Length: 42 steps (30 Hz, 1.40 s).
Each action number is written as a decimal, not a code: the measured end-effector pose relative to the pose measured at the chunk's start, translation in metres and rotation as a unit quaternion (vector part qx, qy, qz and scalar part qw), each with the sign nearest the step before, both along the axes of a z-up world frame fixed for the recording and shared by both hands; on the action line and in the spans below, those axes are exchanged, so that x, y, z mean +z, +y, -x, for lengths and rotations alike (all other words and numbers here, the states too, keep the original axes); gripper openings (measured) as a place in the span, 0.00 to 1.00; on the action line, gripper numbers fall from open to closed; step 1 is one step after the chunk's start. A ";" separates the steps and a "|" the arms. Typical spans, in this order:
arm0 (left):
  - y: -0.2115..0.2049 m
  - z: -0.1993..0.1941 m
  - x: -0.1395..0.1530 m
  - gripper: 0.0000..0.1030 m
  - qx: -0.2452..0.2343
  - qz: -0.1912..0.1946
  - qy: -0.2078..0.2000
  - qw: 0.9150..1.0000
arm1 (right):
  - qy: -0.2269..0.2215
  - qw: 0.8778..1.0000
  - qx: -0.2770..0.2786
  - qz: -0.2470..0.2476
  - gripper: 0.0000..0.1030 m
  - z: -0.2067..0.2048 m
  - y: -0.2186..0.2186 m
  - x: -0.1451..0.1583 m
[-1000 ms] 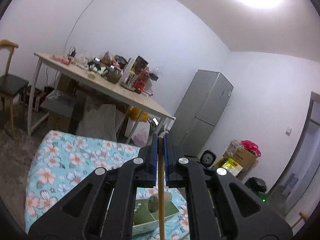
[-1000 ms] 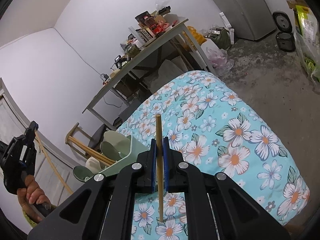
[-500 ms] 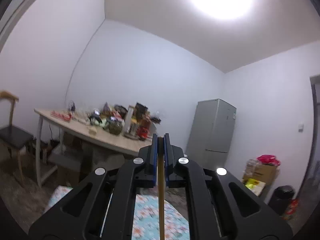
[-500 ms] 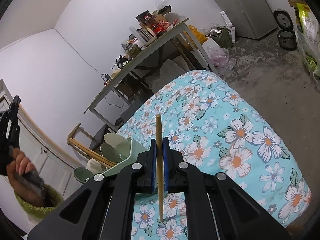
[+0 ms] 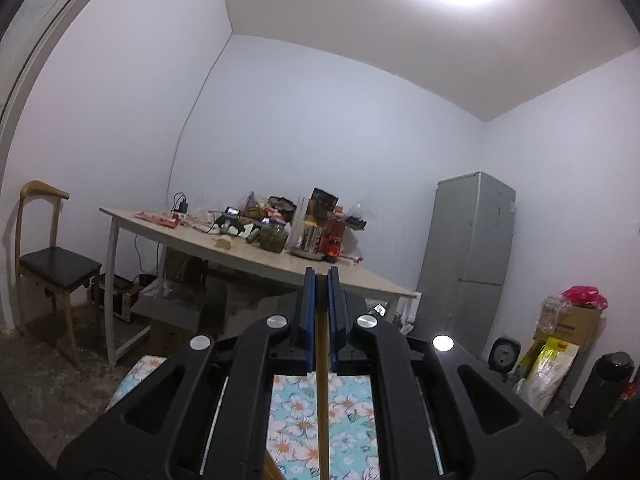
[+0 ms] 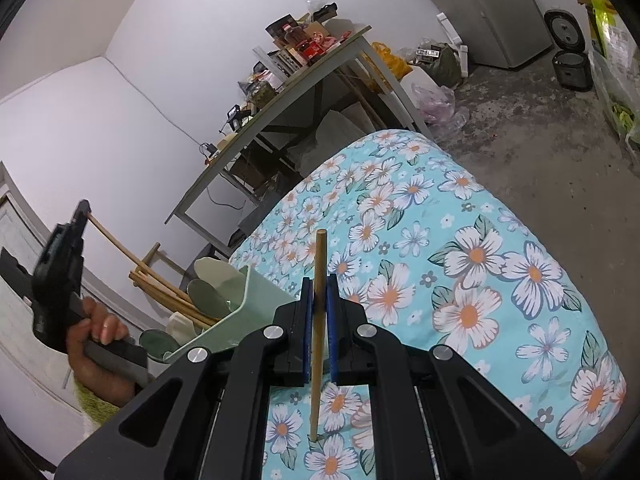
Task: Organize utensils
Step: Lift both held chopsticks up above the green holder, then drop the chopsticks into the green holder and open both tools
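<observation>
My left gripper point(image 5: 321, 280) is shut on a wooden chopstick point(image 5: 322, 392) that hangs down from its jaws, pointing level across the room. In the right wrist view the left gripper point(image 6: 82, 210) shows at the left edge in a person's hand point(image 6: 94, 328), its chopstick point(image 6: 116, 242) slanting down toward a pale green utensil holder point(image 6: 236, 312). The holder stands on the floral cloth point(image 6: 460, 280) and holds several chopsticks point(image 6: 168, 288) and green spoons point(image 6: 208, 296). My right gripper point(image 6: 319, 286) is shut on another chopstick point(image 6: 318, 340), upright, its lower tip touching the cloth.
A cluttered table point(image 5: 256, 256) stands beyond the floral-covered surface, with a wooden chair point(image 5: 52, 256) to its left and a grey fridge point(image 5: 468, 256) to its right. Bags, a box and a black bin point(image 5: 600, 392) sit on the concrete floor at the right.
The left gripper tilted up from the floral cloth to level, then moved closer to the holder with its chopstick. The right gripper and its chopstick stayed still.
</observation>
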<state>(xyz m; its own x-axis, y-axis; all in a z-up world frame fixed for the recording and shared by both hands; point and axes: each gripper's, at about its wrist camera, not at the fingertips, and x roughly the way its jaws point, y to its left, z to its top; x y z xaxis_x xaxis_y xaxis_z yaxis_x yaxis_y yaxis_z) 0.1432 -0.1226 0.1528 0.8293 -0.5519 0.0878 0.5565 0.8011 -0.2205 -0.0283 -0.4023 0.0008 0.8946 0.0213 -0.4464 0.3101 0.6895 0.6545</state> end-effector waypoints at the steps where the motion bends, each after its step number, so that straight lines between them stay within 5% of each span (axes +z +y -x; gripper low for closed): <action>1: -0.002 0.000 -0.003 0.05 0.004 -0.002 0.001 1.000 | 0.001 1.000 0.000 -0.002 0.07 0.000 -0.001 -0.001; 6: -0.003 -0.002 -0.020 0.06 0.004 0.002 0.021 1.000 | 0.000 1.000 -0.001 -0.002 0.07 0.003 -0.002 -0.002; 13: 0.011 -0.002 -0.025 0.41 0.003 0.007 0.038 0.999 | -0.003 1.000 -0.004 0.011 0.07 0.010 0.002 0.007; 23: 0.042 0.020 -0.013 0.61 -0.008 -0.016 0.050 0.999 | -0.043 0.994 0.001 0.104 0.07 0.025 0.027 0.060; 34: 0.101 0.054 -0.041 0.80 -0.034 -0.104 0.093 0.990 | -0.160 0.957 0.035 0.240 0.06 0.033 0.074 0.171; 42: 0.123 0.079 -0.096 0.84 -0.069 -0.173 0.148 0.971 | -0.189 0.941 0.068 0.273 0.06 0.000 0.101 0.198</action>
<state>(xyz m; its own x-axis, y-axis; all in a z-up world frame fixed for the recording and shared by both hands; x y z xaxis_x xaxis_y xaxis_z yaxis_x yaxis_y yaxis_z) 0.0647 -0.0001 0.0567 0.7062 -0.6138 -0.3530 0.6170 0.7780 -0.1185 -0.0282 -0.3012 0.1985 0.9972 0.0063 -0.0742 0.0116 0.9712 0.2380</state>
